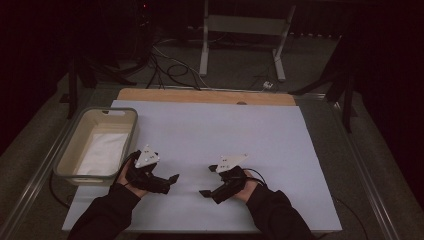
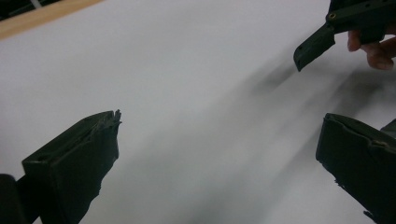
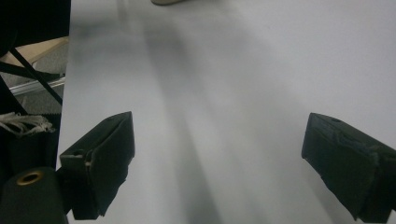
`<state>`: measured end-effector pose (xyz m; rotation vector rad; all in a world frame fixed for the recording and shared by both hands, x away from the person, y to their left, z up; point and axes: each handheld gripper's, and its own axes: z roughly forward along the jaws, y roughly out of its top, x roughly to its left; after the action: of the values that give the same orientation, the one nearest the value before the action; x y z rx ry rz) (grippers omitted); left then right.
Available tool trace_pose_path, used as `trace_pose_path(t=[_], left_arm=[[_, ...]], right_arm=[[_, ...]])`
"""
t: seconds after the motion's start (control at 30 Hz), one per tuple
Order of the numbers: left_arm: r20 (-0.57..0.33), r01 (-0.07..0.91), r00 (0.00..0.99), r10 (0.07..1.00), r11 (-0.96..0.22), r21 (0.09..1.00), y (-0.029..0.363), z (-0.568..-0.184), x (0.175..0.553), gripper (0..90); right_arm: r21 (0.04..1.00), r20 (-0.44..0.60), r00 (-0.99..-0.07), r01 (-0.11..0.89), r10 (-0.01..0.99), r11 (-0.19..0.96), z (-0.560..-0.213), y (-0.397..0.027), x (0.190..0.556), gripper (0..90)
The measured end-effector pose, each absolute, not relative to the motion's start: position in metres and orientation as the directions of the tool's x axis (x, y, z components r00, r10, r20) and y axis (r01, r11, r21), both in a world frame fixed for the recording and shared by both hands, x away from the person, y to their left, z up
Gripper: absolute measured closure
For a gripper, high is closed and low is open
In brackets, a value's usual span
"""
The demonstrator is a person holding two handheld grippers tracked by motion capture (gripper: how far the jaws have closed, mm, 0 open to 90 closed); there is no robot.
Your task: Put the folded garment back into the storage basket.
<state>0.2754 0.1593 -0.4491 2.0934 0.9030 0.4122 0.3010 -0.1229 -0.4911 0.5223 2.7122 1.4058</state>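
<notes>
My left gripper (image 1: 171, 183) rests low over the white sheet (image 1: 225, 130) at the front left, held in a hand, jaws pointing right. In the left gripper view my left gripper (image 2: 220, 119) is open with only bare sheet between its black jaws. My right gripper (image 1: 208, 180) sits a short way to the right, jaws pointing left toward the other one. It is open too, and the right gripper view shows my right gripper (image 3: 219, 122) with nothing between its jaws. The left gripper view also catches one jaw tip of the right gripper (image 2: 314, 46) and fingers of the hand (image 2: 376, 49) holding it.
A beige plastic bin (image 1: 67, 150) with something white and flat (image 1: 102, 152) inside stands at the sheet's left edge, right beside my left hand. A strip of wooden tabletop (image 1: 205, 96) shows beyond the sheet. Cables and a metal stand (image 1: 242, 30) lie on the dark floor behind.
</notes>
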Motion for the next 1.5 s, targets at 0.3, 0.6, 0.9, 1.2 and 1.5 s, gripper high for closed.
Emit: trace_pose_path(t=[0.3,0.6,0.9,1.2,1.5], left_arm=[[-0.033,0.466,0.687,0.726,-0.405,0.787,0.16,-0.464,0.27,0.0],[-0.033,0.454,0.699,0.715,-0.408,0.792,0.166,-0.473,0.263,0.0],[-0.035,0.454,0.711,0.703,-0.419,0.786,0.171,-0.48,0.257,0.0],[-0.037,0.436,0.733,0.679,-0.427,0.792,0.177,-0.487,0.252,0.0],[-0.044,0.447,0.731,0.68,-0.429,0.785,0.186,-0.493,0.248,0.0]], right_arm=[[0.794,0.12,-0.942,0.281,0.314,0.539,-0.5,-0.138,0.294,9.6],[0.787,0.125,-0.938,0.292,0.323,0.544,-0.504,-0.162,0.291,9.6],[0.779,0.138,-0.93,0.315,0.342,0.542,-0.509,-0.186,0.285,9.6],[0.783,0.139,-0.922,0.325,0.361,0.53,-0.507,-0.212,0.279,9.6],[0.784,0.139,-0.904,0.35,0.405,0.512,-0.509,-0.235,0.275,9.6]])
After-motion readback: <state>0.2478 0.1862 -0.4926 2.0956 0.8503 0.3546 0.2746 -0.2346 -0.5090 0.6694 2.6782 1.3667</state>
